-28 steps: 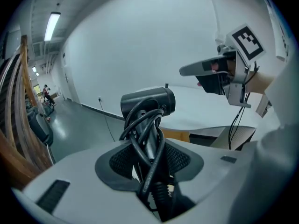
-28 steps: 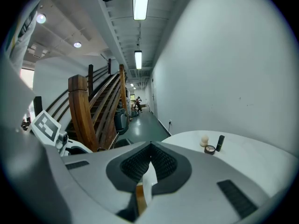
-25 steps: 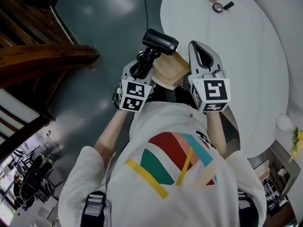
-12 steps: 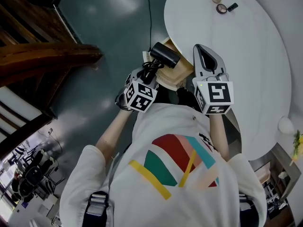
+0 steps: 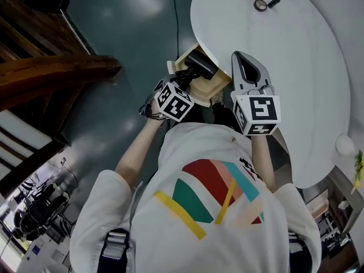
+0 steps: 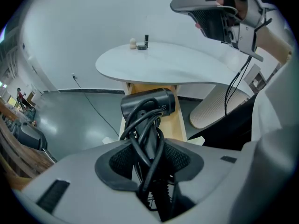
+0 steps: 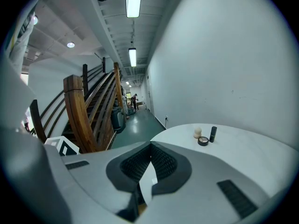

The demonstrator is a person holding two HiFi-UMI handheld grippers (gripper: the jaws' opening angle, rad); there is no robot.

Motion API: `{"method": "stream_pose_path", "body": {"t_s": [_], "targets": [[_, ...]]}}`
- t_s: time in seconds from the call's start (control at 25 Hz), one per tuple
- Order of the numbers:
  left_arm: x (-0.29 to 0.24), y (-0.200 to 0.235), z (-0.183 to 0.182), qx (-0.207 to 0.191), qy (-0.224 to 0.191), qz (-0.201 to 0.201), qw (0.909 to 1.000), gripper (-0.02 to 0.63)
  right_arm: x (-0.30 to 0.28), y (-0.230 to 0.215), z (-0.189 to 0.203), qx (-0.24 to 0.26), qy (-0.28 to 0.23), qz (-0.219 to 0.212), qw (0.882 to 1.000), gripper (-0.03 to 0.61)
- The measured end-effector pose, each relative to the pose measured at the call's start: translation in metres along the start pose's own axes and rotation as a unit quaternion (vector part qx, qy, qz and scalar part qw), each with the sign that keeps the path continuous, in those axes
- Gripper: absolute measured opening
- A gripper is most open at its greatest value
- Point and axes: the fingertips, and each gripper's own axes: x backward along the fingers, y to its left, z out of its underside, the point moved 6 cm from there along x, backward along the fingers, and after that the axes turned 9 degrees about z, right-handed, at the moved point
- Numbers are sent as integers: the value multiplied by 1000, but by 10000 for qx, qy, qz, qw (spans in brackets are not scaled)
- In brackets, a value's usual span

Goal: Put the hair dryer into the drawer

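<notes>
Black hair dryer (image 6: 148, 104), clamped by its handle between the pads of the left gripper (image 6: 148, 146). Its black cord (image 6: 160, 143) is wound in loops about the handle and is caught in the same grip. The dryer is held with its barrel lying crosswise, directly over the open light-wood drawer (image 6: 177, 124). The drawer is pulled out from beneath the rim of the white round table (image 6: 177, 66). Whether the dryer touches the drawer cannot be told. In the head view the left gripper is seen tilted steeply downward towards the drawer, its marker cube (image 5: 174, 101) turned up to the camera.

The right gripper (image 7: 150, 148) is held just beside the drawer, above the table's near edge. Its pads are pressed together at the tips. A pale sliver is seen in the gap behind them, and what it is cannot be made out. Its marker cube (image 5: 257, 114) is seen face-on in the head view.

On the far part of the table, three small things are grouped: a beige ball (image 7: 197, 132), a round compact (image 7: 202, 141) and a black tube (image 7: 213, 134). A wooden staircase (image 7: 79, 111) is seen across the grey-green floor (image 5: 131, 33).
</notes>
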Motion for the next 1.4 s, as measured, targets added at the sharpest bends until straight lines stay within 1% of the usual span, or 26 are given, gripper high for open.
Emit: {"method": "stream_pose_path", "body": {"t_s": [0.16,0.28,0.52,0.72,0.92,1.08,1.32,1.4], "targets": [[-13,4,-12,-130,267,42,9996,179,3,-6,0,-72,-9,131,9999,12],[-21,9,-22,-250,334,38,9991,179,4,-10,-1,-72,-3,202,9998,12],[-35,1,-48,-440,245,212,9985,179,11,-23,4,-140,55,429,9990,12],[-50,-6,-58,-589,251,197,9978,179,15,-28,8,-201,77,532,9984,12],[-63,-6,-66,-556,244,156,9980,180,17,-28,14,-210,151,536,9982,12],[-74,-4,-72,-493,157,165,9985,179,20,-31,20,-236,243,595,9976,12],[-91,4,-77,-673,-57,147,9976,181,24,-36,26,-251,420,828,9954,12],[-98,6,-78,-680,-87,152,9975,179,25,-40,30,-280,489,909,9943,12]]}}
